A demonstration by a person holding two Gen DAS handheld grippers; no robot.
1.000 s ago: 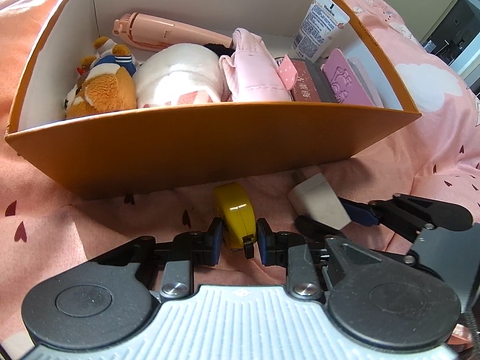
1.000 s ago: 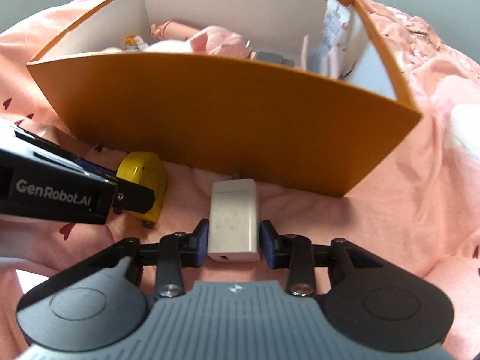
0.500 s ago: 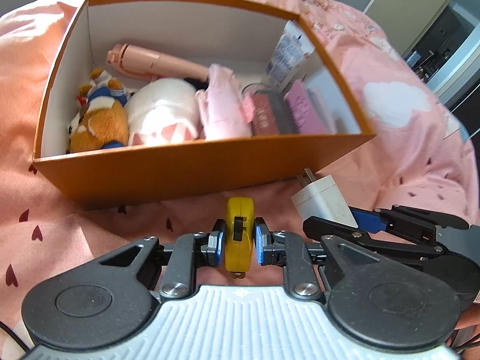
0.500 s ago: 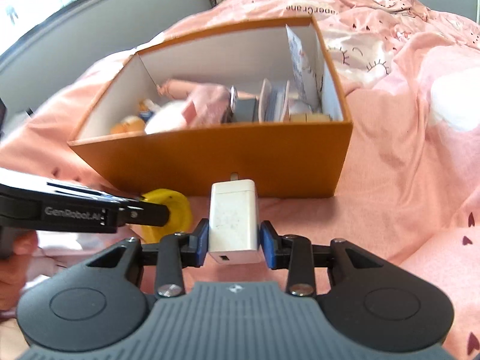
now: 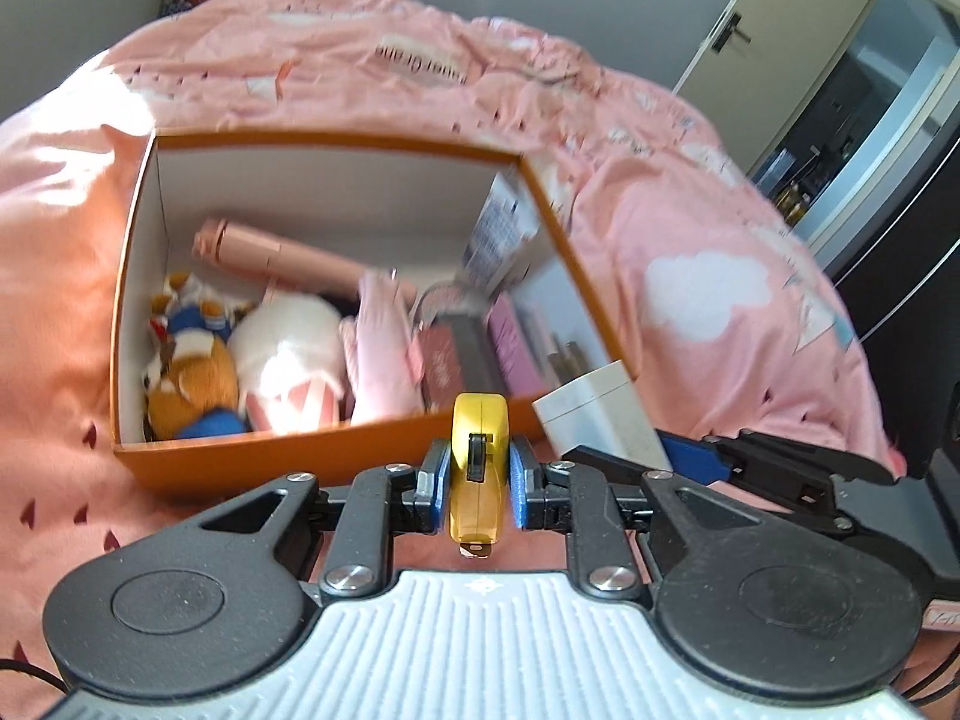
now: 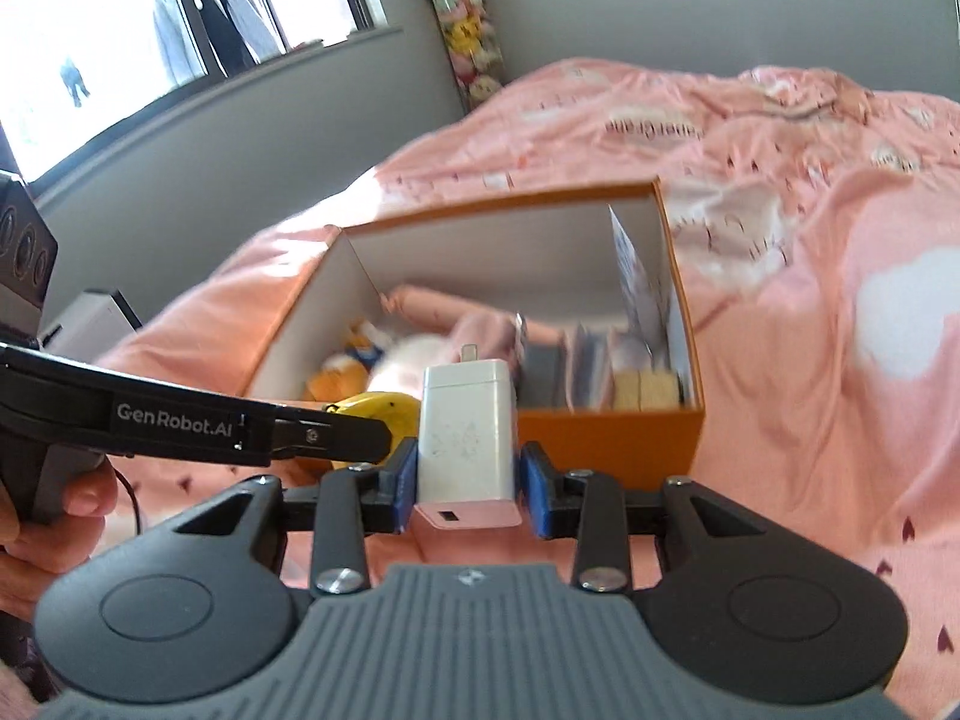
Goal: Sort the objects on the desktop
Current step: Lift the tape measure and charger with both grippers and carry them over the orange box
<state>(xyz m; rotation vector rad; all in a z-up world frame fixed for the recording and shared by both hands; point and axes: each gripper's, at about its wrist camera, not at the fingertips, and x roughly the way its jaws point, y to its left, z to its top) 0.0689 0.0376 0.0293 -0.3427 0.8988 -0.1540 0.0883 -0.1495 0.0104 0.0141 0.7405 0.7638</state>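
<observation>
Between the blue pads of the left gripper (image 5: 479, 489) sits a yellow tape measure (image 5: 478, 468), clamped tight. Beside it, the right gripper (image 6: 468, 489) grasps a white charger (image 6: 467, 429). Both are above the pink bedcover (image 5: 708, 276), near the orange box (image 5: 336, 450).

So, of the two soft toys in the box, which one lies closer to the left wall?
The orange toy, with blue and white parts. It lies against the box's left wall; the white toy lies beside it, toward the middle.
</observation>
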